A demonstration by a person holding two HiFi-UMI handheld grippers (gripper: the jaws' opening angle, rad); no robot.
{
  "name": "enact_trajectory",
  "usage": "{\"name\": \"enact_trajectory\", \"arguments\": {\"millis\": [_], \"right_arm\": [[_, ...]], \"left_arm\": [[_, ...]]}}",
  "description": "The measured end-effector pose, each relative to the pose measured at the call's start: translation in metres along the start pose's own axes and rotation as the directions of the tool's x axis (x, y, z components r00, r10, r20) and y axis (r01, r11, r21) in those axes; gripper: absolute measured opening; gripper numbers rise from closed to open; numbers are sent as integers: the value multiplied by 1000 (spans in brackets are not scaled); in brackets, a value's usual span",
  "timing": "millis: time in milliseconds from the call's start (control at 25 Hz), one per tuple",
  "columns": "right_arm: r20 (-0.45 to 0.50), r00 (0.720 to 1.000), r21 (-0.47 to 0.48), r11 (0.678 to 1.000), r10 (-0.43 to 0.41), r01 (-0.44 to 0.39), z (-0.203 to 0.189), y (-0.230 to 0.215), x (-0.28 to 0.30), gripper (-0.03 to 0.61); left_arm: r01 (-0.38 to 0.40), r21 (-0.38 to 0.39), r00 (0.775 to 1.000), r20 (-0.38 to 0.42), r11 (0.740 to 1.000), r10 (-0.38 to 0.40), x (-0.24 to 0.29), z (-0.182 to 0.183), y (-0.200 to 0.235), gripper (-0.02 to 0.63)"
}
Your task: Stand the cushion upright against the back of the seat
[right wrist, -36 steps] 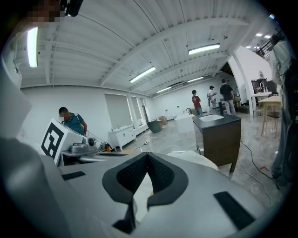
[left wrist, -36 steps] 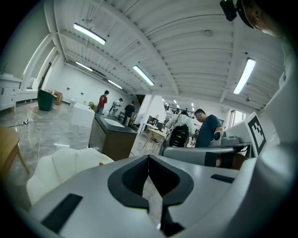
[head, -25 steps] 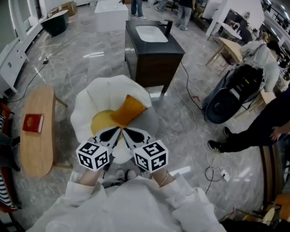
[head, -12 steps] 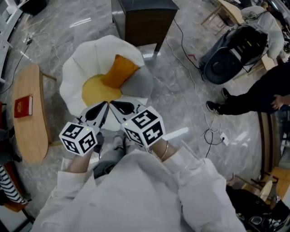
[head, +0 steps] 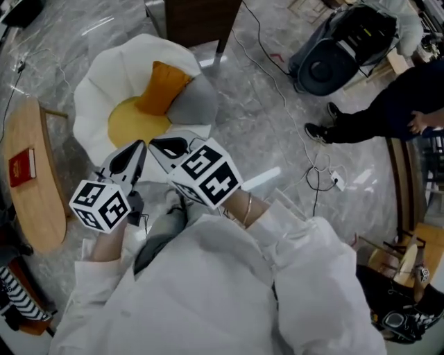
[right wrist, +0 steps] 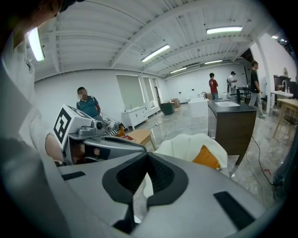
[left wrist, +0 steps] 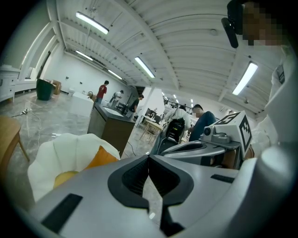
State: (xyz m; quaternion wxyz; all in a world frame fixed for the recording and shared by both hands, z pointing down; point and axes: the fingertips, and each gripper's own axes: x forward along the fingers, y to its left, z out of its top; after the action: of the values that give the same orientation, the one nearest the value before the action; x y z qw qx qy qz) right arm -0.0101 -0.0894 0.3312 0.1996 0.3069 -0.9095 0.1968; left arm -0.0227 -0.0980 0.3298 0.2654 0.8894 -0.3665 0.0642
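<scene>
Head view says we're basically done: orange cushion (head: 161,84) stands propped at the back edge of the white chair (head: 104,73). Left gripper (left wrist: 149,159) and right gripper (right wrist: 147,157) are closed, empty, off it.

Head view: dark cabinet (head: 198,17) cut off by the top edge; near rim of the white chair (head: 97,90) partly hidden behind left claw (head: 139,147) and right claw (head: 156,144); cover print of the red book (head: 21,165) too small to read.
</scene>
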Motion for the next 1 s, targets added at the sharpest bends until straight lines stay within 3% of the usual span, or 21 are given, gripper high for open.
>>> {"name": "enact_trajectory", "arguments": {"millis": [440,1000], "right_arm": [[-40,999,-10,1000,14,-15,-22,9,-11,12],[59,997,20,998,-59,58,-14,10,-12,12]], "left_arm": [[-10,-20,999,-36,1000,10,-10,-22,-6,6],[-55,-12,998,8,998,55,-21,-18,-3,6]]}}
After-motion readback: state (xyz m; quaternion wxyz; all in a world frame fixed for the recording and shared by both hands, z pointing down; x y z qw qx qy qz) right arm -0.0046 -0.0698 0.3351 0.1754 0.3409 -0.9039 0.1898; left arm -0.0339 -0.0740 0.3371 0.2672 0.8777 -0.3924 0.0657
